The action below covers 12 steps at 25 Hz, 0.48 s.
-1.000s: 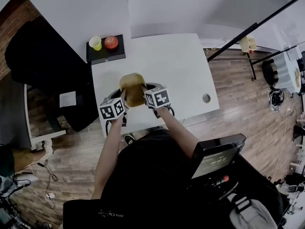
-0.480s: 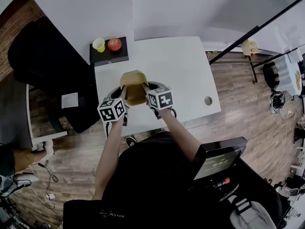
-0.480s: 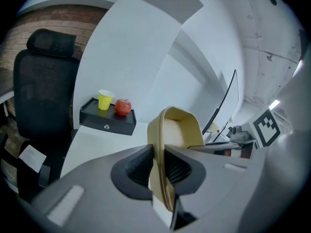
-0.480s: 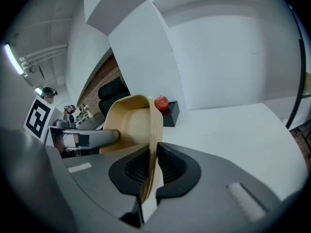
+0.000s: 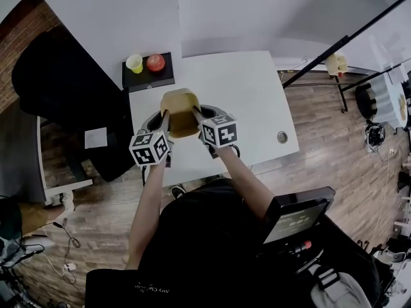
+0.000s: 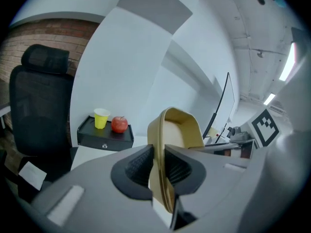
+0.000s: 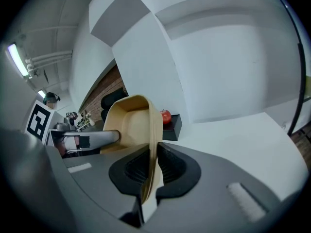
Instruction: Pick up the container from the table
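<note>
Head view: tan container looks off the surface
left gripper and right gripper pinch its rims, pickup basically done

One container is counted. Two grippers are listed: left gripper and right gripper. One table, one cup, one apple, one black box and one chair are recorded.

Left forearm and right forearm stretched forward side by side, left gripper and right gripper tilted slightly downward, converging, left jaws clamped on one rim of the container, right jaws pinching the opposite rim
</note>
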### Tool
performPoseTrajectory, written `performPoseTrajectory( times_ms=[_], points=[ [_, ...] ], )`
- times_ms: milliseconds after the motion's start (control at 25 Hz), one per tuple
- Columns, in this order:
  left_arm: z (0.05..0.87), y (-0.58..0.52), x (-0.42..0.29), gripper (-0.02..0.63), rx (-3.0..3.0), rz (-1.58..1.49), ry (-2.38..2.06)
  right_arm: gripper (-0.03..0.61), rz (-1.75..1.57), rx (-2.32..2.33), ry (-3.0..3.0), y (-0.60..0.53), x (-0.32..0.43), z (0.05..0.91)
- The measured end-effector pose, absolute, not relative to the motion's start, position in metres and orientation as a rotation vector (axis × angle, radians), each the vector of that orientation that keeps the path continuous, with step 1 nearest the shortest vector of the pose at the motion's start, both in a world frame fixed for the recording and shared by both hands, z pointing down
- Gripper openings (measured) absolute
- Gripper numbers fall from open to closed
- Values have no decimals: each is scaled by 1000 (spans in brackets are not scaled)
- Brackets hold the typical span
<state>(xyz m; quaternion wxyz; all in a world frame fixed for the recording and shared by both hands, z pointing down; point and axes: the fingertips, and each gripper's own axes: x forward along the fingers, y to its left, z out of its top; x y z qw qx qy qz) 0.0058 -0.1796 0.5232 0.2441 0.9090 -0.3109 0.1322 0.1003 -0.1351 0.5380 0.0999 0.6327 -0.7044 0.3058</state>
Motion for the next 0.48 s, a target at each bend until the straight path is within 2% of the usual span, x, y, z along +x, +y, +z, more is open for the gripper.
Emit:
performPoseTrajectory(
  times_ms=[480],
  points=[
    [473, -193, 15, 46, 2590, 259, -853, 31, 783, 1945, -2153, -148, 109, 490]
  ],
)
